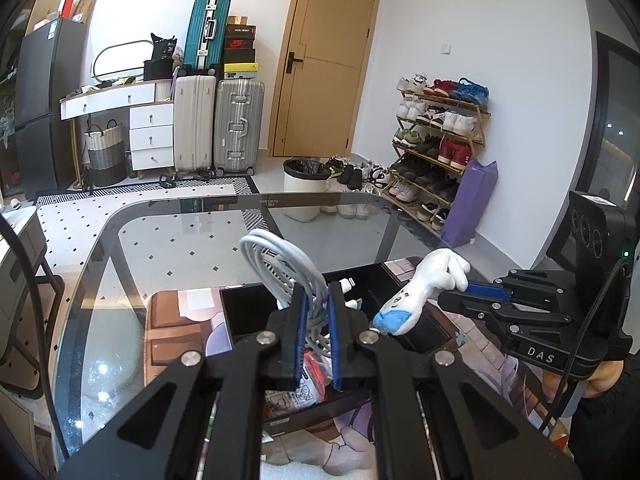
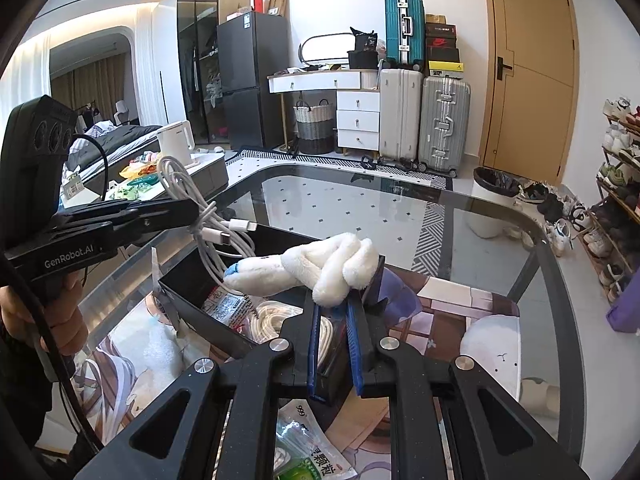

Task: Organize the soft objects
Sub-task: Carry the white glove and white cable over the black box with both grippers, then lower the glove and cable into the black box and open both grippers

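My left gripper [image 1: 318,294] is shut on a coiled white charging cable [image 1: 276,268], held above a black open box [image 1: 256,300] on the glass table. Seen from the right wrist, the same cable [image 2: 208,216] hangs from the left gripper [image 2: 192,208] over the box [image 2: 200,288]. My right gripper [image 2: 336,300] is shut on a small white plush toy with a blue tip [image 2: 320,264]. From the left wrist camera that plush toy [image 1: 420,292] dangles from the right gripper [image 1: 476,290] over the box's right side.
The box holds a cream rope coil [image 2: 272,316] and paper packets [image 2: 224,304]. A printed mat [image 2: 452,312] lies under it on the glass table [image 1: 168,240]. A medicine packet [image 2: 316,452] lies near the front edge. Beyond the table stand a bin [image 1: 304,184], shoe rack [image 1: 440,140] and suitcases [image 1: 236,124].
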Motion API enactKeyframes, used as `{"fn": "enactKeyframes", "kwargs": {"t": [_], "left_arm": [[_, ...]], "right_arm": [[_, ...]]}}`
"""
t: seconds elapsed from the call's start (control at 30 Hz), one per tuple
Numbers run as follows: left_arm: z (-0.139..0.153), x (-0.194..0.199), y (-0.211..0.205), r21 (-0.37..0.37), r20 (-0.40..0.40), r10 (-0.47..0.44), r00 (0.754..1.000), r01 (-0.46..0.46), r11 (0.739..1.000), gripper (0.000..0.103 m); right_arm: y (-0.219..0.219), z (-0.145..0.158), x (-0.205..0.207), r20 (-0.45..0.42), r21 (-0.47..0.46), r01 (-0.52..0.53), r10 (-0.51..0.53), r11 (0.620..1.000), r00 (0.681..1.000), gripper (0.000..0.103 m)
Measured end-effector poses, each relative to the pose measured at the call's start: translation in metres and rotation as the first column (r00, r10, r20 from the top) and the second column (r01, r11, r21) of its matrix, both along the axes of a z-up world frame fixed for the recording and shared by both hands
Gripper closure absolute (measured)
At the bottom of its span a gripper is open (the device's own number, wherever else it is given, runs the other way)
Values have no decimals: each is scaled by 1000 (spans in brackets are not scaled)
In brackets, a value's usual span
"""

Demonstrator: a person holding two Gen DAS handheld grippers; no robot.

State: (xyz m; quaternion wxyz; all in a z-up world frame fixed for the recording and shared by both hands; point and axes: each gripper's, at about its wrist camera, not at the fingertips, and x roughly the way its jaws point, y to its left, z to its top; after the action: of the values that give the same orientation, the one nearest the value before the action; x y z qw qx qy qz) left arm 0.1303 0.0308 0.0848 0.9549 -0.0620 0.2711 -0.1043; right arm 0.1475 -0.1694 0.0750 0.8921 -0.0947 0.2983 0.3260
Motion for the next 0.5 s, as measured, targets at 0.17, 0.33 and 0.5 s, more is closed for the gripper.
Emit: {"fn": "enactKeyframes", "kwargs": {"t": [0.17,0.33,0.5], "left_arm": [[-2,8,-2,5,-12,-1,1000,1,1000,96],[-6,12,-5,12,-22,-1,1000,1,1000,96],[-11,18,-7,15,-35,-2,999,2,1000,96]], "right_arm": [[5,-5,4,-8,-9,-12,12,1000,1000,90],[10,-10,8,-13,-22,-19,19,1000,1000,90],[15,-15,12,-16,-41,-28,28,999,999,90]]}}
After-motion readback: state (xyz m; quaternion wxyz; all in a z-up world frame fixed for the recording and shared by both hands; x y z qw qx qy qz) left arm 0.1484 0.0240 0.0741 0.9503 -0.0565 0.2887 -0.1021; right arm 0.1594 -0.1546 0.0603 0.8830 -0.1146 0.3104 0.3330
